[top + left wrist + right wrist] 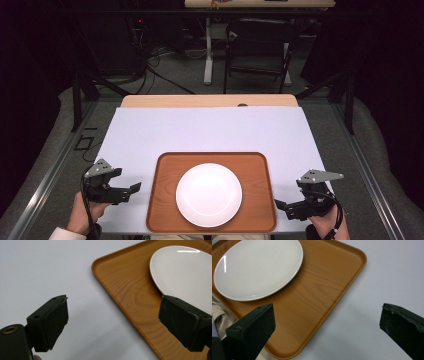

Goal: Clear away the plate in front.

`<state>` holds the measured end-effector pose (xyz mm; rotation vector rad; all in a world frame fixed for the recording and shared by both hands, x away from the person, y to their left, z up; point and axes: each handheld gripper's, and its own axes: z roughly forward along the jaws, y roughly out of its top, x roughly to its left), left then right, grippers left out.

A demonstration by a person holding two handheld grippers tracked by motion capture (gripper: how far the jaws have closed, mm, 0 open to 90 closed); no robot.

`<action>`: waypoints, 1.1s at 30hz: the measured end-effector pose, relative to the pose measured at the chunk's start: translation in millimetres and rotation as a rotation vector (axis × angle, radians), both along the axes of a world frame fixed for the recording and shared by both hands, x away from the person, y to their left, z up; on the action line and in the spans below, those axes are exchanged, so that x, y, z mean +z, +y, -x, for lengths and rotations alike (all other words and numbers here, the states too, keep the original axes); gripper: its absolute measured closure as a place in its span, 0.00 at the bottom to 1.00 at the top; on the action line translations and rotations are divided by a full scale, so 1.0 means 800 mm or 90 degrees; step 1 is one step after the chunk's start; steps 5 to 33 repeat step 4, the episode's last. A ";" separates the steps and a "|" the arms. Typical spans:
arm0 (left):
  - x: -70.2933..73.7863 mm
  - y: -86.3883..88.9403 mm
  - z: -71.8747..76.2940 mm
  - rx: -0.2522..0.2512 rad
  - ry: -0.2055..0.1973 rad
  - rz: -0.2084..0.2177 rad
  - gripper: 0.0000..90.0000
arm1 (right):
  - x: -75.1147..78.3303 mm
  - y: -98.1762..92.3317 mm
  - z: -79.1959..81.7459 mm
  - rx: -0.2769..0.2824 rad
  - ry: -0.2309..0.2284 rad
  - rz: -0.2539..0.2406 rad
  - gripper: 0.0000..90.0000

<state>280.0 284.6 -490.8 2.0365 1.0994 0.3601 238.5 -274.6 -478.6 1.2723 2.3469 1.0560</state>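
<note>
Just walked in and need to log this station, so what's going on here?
A person at a table holds a two-jaw tool in each hand, one on either side of a wooden tray with a white plate on it. The left tool and right tool both point inward at the tray's side edges, jaws open and holding nothing. Neither touches the tray yet. It looks like they are lining up to grip it from both sides.

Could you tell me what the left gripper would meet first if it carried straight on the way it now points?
Most likely the tray's left rim. The left gripper, jaws open and empty, points across the table at that edge, with only bare tabletop between. The plate lies farther along; height is hard to judge.
</note>
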 end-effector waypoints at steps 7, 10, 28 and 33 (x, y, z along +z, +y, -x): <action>-0.002 0.000 -0.002 -0.004 0.005 0.001 0.11 | -0.001 -0.001 -0.001 -0.001 0.007 -0.004 0.00; -0.002 0.000 -0.002 -0.004 0.005 0.001 0.11 | -0.001 -0.001 -0.001 -0.001 0.007 -0.004 0.00; -0.002 0.000 -0.002 -0.004 0.005 0.001 0.11 | -0.001 -0.001 -0.001 -0.001 0.007 -0.004 0.00; -0.002 0.000 -0.002 -0.004 0.005 0.001 0.11 | -0.001 -0.001 -0.001 -0.001 0.007 -0.004 0.00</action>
